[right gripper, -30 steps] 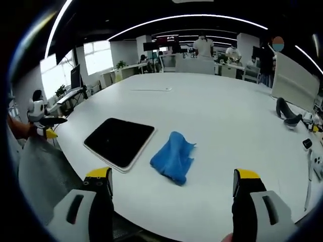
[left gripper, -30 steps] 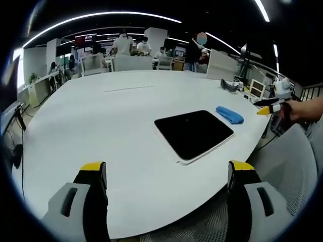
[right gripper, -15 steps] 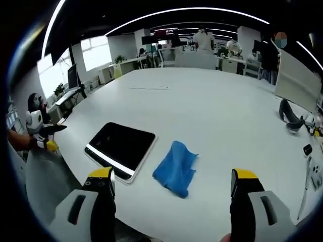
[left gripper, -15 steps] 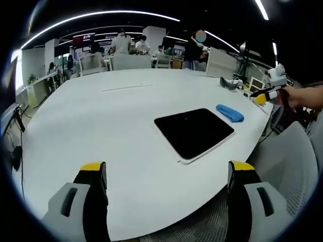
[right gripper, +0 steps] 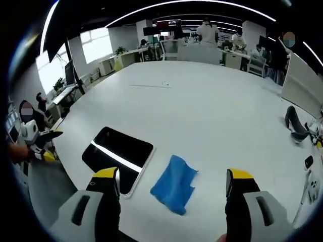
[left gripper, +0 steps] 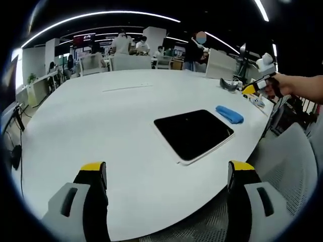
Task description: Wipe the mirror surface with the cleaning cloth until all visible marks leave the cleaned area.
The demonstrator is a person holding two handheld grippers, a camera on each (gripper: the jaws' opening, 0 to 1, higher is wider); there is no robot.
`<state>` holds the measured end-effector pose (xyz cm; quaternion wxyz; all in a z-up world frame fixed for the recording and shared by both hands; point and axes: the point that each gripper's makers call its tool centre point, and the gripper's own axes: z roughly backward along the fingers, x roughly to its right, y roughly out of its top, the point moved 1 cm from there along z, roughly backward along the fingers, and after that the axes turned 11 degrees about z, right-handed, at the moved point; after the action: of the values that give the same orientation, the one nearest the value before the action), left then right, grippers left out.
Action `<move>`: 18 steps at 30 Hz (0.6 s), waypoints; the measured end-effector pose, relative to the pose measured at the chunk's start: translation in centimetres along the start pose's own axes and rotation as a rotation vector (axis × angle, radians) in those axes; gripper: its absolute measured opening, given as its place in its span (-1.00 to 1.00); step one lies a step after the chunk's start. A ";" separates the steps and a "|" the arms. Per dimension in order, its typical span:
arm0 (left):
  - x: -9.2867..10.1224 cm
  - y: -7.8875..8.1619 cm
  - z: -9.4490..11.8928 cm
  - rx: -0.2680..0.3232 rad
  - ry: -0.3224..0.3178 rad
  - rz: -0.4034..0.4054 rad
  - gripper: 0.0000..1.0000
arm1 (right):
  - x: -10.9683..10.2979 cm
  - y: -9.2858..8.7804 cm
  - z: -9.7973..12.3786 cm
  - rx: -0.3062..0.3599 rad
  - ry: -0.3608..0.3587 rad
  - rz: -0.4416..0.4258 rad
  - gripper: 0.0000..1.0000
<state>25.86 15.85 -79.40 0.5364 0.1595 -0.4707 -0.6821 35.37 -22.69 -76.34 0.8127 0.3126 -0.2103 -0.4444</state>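
Both hand-held grippers are released, jaws apart, holding nothing. Right hand-held gripper (right gripper: 171, 194) has come forward and down over the last second; the cloth (right gripper: 174, 184) now sits just ahead between its jaws, so a grab looks next. Left hand-held gripper (left gripper: 169, 184) stays put above the near desk (left gripper: 101, 116) edge. Mirror (right gripper: 117, 154) lies flat just beside the cloth, apart from it. No wiping begun yet.

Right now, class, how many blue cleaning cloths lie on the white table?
1. The blue cleaning cloth lies crumpled on the white table, right beside the mirror, between the right gripper's jaws in its view.
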 end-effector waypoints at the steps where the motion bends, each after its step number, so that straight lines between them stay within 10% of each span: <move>1: 0.0 0.0 0.0 0.000 0.000 0.000 0.98 | -0.1 -0.2 -0.4 0.004 0.004 -0.005 0.60; 18: 0.2 -0.2 0.0 -0.011 -0.006 -0.005 0.98 | -2.1 -4.4 -6.1 -0.048 0.088 -0.212 -0.12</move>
<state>25.71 15.68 -79.53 0.5340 0.1557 -0.4682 -0.6866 35.48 -20.70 -83.90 0.7769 0.3329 -0.1294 -0.5186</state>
